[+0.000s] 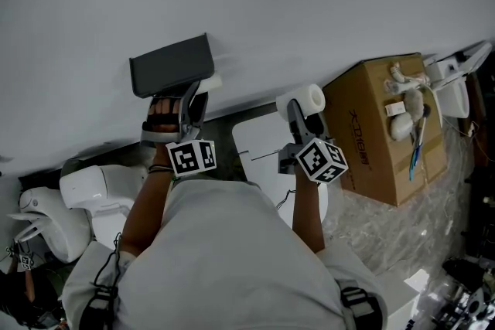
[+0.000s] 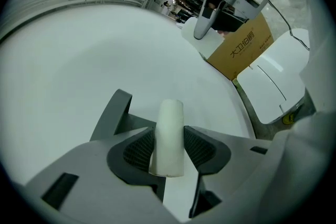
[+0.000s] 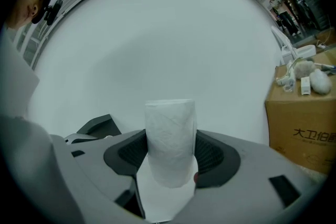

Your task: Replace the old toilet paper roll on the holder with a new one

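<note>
A dark grey paper holder (image 1: 170,64) is fixed to the white wall. My left gripper (image 1: 195,98) sits just under it, shut on the old roll (image 1: 212,81), a thin cream tube. In the left gripper view the old roll (image 2: 169,123) stands upright between the pads of the left gripper (image 2: 168,148), with the holder (image 2: 113,112) just left of it. My right gripper (image 1: 298,110) is off to the right, shut on a full white new roll (image 1: 307,98). In the right gripper view the new roll (image 3: 170,134) fills the right gripper (image 3: 170,153), and the holder (image 3: 97,126) shows low left.
A cardboard box (image 1: 383,131) with small items on top stands against the wall at the right. A white toilet lid (image 1: 263,141) lies below the two grippers. More white fixtures (image 1: 81,193) sit at the lower left. The person's grey shirt fills the bottom.
</note>
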A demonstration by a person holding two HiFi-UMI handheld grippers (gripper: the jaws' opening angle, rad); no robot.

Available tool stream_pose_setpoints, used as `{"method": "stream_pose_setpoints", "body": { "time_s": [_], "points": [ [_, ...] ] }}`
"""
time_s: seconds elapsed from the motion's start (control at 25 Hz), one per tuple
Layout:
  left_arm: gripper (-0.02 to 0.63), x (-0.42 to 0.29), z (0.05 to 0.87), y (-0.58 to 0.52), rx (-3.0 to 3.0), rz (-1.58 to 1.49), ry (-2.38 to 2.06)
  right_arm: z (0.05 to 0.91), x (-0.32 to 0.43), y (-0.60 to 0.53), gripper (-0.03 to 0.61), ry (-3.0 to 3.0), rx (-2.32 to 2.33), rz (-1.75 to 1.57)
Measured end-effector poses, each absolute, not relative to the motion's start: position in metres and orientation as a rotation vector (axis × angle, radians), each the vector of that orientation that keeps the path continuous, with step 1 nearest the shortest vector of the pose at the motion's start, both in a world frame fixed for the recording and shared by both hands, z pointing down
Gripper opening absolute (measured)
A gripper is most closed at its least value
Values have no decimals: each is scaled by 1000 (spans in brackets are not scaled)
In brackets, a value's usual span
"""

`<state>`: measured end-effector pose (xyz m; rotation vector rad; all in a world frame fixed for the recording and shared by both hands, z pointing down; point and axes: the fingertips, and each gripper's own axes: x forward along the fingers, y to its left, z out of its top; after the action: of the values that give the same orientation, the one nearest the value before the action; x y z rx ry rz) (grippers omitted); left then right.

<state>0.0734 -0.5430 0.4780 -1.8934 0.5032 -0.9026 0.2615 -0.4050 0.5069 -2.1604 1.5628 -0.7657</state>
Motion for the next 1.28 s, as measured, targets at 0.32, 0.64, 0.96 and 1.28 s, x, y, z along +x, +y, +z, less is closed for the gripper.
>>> {"method": "stream_pose_setpoints", "body": {
  "time_s": [0.32,0.64,0.96,1.28],
  "points": [
    [202,131,475,-516,-1931,-803,432,512,301,-350,272,1410,-2232,-746],
    [202,184,469,-472,-2092,-677,322,509,329,-292,272,1219,-2221,-702],
    [202,160,415,-458,-2622,-416,417,503,336,-285,270,981,-1824,-719],
    [202,75,389,-478,-2656,-355,582,492,287,-375,270,1165,-1617,-807]
  ]
}}
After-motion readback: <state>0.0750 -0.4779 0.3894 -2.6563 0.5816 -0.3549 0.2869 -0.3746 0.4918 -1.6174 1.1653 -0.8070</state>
